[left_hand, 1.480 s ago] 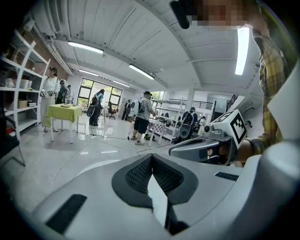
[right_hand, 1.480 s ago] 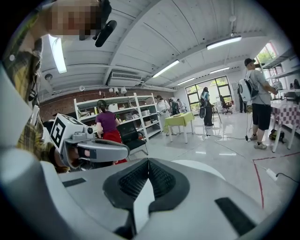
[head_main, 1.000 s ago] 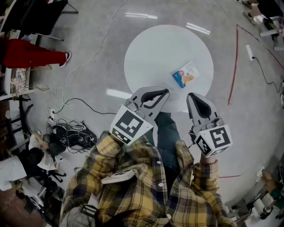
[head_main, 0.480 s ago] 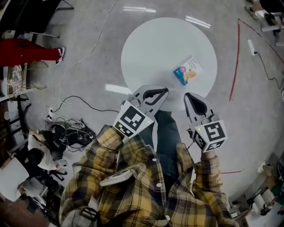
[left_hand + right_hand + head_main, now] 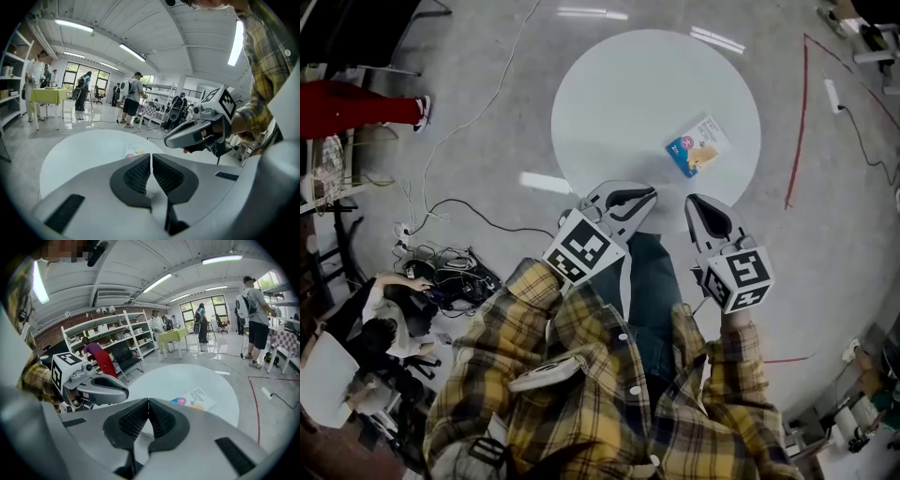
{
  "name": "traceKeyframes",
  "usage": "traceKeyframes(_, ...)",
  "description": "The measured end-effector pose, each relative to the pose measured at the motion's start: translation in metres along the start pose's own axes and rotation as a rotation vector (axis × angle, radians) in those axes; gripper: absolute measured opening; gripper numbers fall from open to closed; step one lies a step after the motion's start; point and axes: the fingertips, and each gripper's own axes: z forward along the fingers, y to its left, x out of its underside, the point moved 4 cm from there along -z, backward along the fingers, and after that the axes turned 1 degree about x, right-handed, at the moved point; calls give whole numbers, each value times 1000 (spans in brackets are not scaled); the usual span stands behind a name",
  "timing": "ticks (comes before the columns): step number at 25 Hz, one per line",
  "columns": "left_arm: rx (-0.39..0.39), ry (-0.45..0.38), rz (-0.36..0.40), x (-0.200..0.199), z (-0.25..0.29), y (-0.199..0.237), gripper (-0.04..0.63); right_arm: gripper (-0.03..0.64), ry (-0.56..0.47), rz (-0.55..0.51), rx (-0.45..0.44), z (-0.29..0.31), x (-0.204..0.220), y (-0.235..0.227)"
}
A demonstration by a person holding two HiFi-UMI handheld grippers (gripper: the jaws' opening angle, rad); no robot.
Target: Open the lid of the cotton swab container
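White desk (image 5: 619,103) holds the cotton swab container (image 5: 698,147) at its right; left gripper (image 5: 645,194) and right gripper (image 5: 697,202) hover at its near edge, fingers closed on nothing; I'd part them first, pin the container, then lift the lid.

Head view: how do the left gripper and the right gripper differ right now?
The left gripper slants rightward, showing its broad side; the right gripper points nearly straight ahead and looks narrower. The right gripper is nearer the cotton swab container on the right half of the table; the left gripper is farther. Both have fingers shut on nothing and hang by the table's near edge.
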Motion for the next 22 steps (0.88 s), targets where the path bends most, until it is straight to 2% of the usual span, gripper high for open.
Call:
traceKeyframes(5,31,27,7,9,7,-1,25,17,11,20,-2,2,5,-4)
traceKeyframes(6,36,32,10,10,8,-1,47,17,11,24,-2,3,5,-4)
traceKeyframes(8,44,47,24,14,10,-1,139,17,10,31,-2,3,5,-6)
traceKeyframes(13,68,102,112,28,15,-5,250,17,8,48,4,2,4,-10)
traceKeyframes(22,77,224,232,61,35,-2,296,17,14,78,-2,4,9,-11)
